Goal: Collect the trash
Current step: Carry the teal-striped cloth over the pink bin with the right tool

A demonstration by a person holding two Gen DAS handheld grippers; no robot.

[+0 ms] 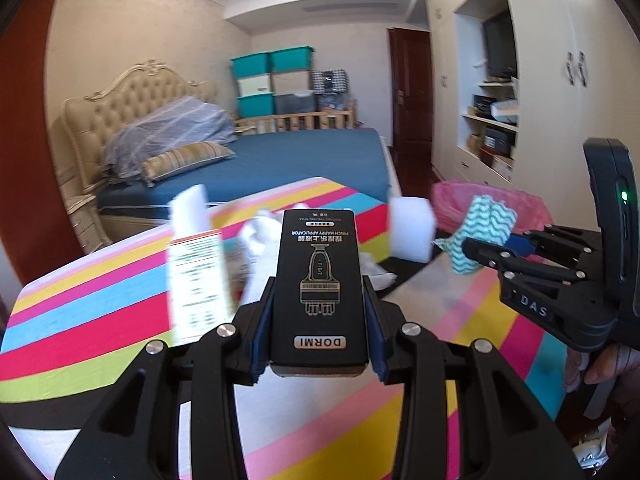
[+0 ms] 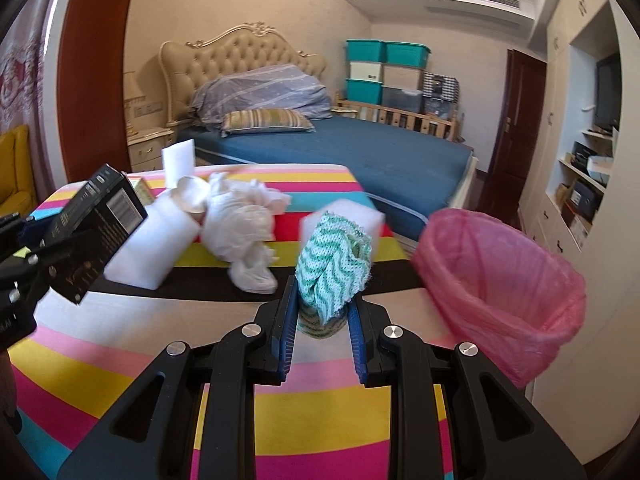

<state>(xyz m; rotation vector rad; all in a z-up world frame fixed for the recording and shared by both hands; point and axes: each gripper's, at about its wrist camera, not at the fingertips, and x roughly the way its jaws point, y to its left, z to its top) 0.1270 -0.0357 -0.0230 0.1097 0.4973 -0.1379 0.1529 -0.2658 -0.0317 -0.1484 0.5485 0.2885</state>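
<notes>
My left gripper is shut on a black DORMI box, held above the striped table; the box also shows in the right wrist view. My right gripper is shut on a crumpled green-and-white wavy cloth, also seen in the left wrist view. A bin with a pink liner stands off the table's right edge, to the right of the cloth. Crumpled white tissue and white foam blocks lie on the table.
A white foam block sits behind the cloth. A white printed carton stands left of the black box. A bed lies beyond the table, and white cabinets with shelves line the right wall.
</notes>
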